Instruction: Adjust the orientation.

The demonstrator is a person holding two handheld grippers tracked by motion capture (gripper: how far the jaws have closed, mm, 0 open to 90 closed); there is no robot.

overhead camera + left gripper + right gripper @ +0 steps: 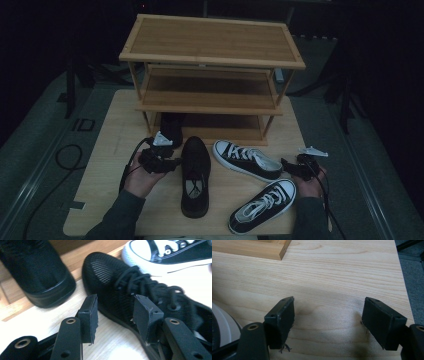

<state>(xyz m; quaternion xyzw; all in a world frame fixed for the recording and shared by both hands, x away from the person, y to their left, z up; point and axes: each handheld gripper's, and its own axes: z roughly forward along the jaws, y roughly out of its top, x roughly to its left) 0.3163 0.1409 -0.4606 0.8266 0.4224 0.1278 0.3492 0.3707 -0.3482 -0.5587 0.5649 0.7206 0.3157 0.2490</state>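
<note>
The right gripper (328,322) is hovering over the pale wooden table (332,277) with its two black jaws standing wide apart and bare wood showing between them. A corner of the bamboo shoe rack's base (254,250) is lying along the table's far edge at upper left. A white rubber shoe sole (223,322) is curving in at lower left, just beside the left-hand jaw. Grey carpeted floor (412,285) is running past the table's right edge.

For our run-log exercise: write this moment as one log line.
left gripper: open, straddling black mesh shoe | right gripper: open over table
</note>
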